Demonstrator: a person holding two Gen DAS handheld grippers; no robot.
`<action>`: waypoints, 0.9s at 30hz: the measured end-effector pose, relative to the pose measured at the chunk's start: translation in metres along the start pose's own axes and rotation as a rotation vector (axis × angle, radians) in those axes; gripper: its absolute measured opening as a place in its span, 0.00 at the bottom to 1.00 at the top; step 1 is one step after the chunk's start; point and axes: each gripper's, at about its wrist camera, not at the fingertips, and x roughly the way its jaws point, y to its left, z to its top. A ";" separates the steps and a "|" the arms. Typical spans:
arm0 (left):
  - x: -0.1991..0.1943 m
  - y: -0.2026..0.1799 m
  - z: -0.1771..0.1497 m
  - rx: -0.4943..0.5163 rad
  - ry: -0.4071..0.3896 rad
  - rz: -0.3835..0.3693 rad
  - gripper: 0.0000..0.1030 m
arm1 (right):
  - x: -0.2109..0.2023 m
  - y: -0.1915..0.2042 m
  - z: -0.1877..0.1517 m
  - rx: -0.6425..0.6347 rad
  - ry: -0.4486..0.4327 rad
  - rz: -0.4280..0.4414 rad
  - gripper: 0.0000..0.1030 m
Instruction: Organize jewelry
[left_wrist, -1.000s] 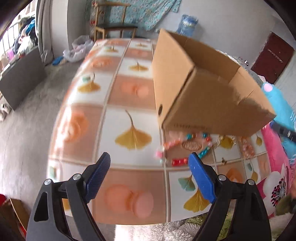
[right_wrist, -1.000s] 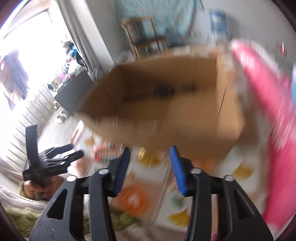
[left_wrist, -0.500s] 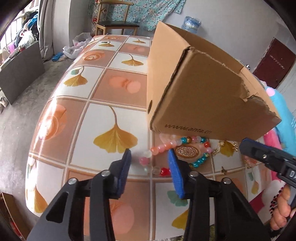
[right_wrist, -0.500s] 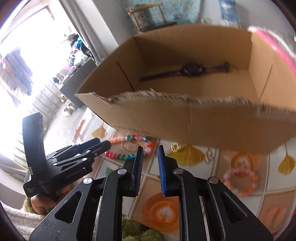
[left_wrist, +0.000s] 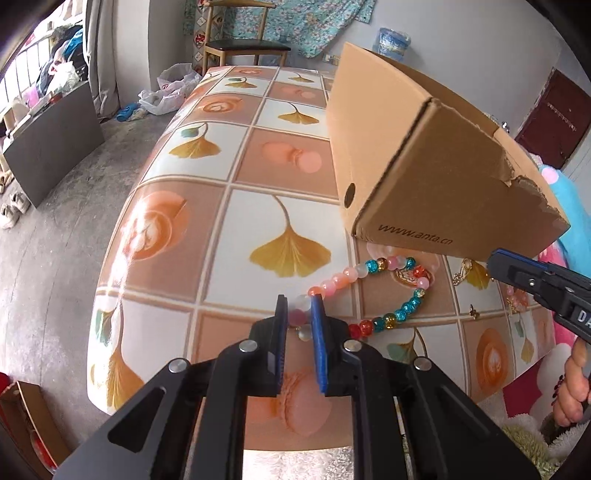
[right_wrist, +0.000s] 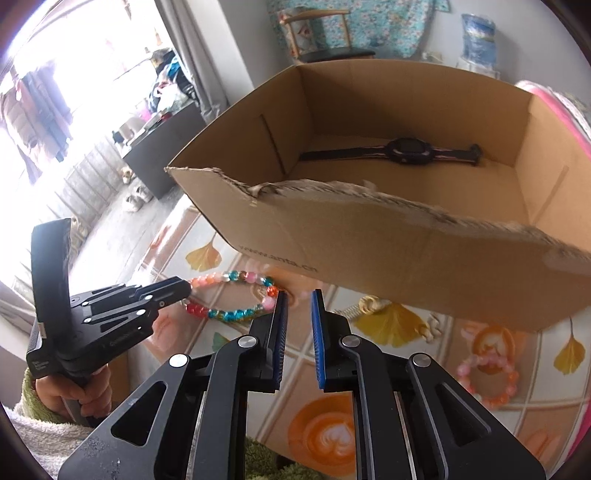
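A necklace of pink, teal and red beads lies on the tiled table in front of a cardboard box. My left gripper is closing, and its blue pads press a pale pink bead at the necklace's near-left end. In the right wrist view the same necklace runs from the left gripper's tip to my right gripper. The right jaws are closing to a narrow gap with nothing gripped; a pale bead lies just past the tips. A black watch lies in the box.
A pink bead bracelet and a small gold charm lie on the table to the right. The box's torn front wall overhangs the jewelry. A chair stands beyond the table, a grey cabinet at left, pink bedding at right.
The left jaws came in from wide apart onto the necklace's beads. The right gripper dropped toward the table in front of the box and its jaws narrowed.
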 end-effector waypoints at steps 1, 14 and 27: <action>-0.001 0.002 -0.001 -0.009 -0.001 -0.010 0.13 | 0.003 0.003 0.002 -0.013 0.002 0.003 0.11; -0.002 0.011 -0.001 -0.033 0.001 -0.076 0.13 | 0.060 0.030 0.016 -0.069 0.144 -0.019 0.15; 0.004 -0.009 0.005 0.040 -0.007 -0.114 0.54 | 0.063 0.042 0.011 -0.071 0.161 -0.097 0.10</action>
